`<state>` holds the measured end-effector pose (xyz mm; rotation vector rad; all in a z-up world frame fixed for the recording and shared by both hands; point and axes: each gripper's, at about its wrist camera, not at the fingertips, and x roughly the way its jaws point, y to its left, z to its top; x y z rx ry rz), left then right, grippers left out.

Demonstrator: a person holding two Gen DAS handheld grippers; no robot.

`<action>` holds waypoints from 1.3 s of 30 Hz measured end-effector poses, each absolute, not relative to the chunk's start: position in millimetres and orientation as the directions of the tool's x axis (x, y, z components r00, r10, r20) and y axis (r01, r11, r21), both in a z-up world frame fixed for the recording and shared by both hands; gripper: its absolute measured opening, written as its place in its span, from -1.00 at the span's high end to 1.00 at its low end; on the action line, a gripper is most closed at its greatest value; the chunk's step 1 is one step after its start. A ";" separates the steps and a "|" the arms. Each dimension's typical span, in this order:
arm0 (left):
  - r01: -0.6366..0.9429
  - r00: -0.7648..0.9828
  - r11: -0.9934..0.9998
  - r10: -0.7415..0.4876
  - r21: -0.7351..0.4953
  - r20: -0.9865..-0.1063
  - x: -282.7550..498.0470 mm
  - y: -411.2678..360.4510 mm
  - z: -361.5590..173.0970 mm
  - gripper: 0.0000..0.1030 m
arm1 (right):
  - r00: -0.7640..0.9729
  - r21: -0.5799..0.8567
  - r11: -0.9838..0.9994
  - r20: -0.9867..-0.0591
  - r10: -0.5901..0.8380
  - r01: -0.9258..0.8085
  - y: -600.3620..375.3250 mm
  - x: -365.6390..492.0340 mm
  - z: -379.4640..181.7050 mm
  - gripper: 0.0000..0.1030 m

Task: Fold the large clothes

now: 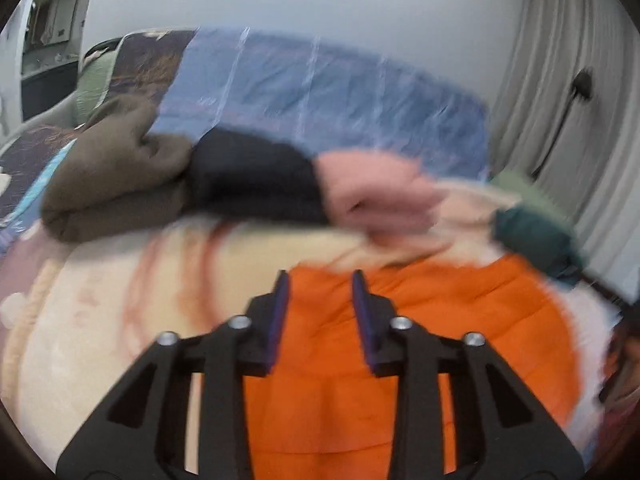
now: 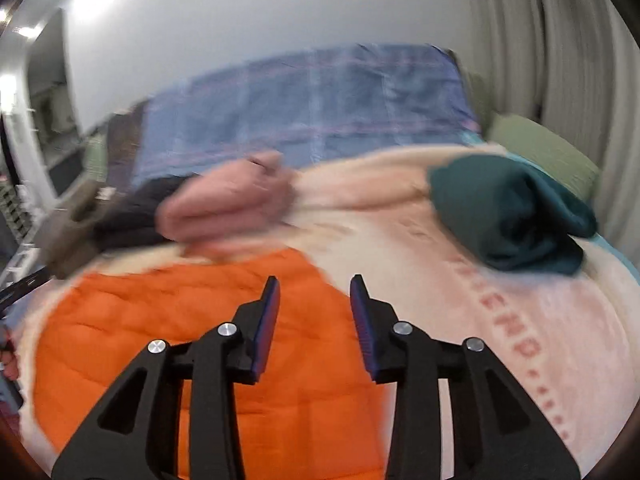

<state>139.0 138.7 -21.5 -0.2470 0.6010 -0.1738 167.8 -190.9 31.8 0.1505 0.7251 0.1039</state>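
Note:
An orange quilted garment [image 1: 420, 340] lies spread flat on a cream blanket [image 1: 100, 320] on the bed. My left gripper [image 1: 320, 276] hovers over the garment's left part, open, with nothing between its fingers. In the right wrist view the same orange garment [image 2: 200, 340] fills the lower left. My right gripper [image 2: 314, 280] hangs above its right edge, open and empty, with the cream blanket [image 2: 460, 320] just to its right. Both pictures are blurred by motion.
Folded clothes lie in a row at the back: brown [image 1: 116, 176], black [image 1: 256, 176], pink [image 1: 380, 196] and dark green [image 2: 508, 212]. A blue checked cover [image 1: 320, 96] lies behind them. Curtains [image 1: 568, 80] hang at the right; a shelf [image 1: 48, 40] stands far left.

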 end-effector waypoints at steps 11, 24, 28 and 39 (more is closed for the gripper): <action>0.121 0.670 0.965 -0.251 -0.231 -0.699 183.5 74.6 -104.9 0.47 | 0.587 0.157 0.987 -0.796 0.146 -0.033 -154.5 221.4 -69.2 -0.01; 0.113 0.658 0.967 -0.245 -0.228 -0.712 188.9 70.7 -116.3 0.47 | 0.586 0.085 0.995 -0.804 0.101 -0.054 -142.6 215.5 -75.5 -0.05; 0.113 0.658 0.967 -0.244 -0.228 -0.713 188.0 71.2 -117.5 0.47 | 0.583 0.083 0.995 -0.806 0.101 -0.058 -142.7 215.5 -77.1 -0.05; 0.110 0.653 0.975 -0.218 -0.194 -0.726 187.9 65.9 -118.9 0.47 | 0.579 0.053 0.997 -0.812 0.078 -0.060 -138.1 215.5 -77.0 -0.05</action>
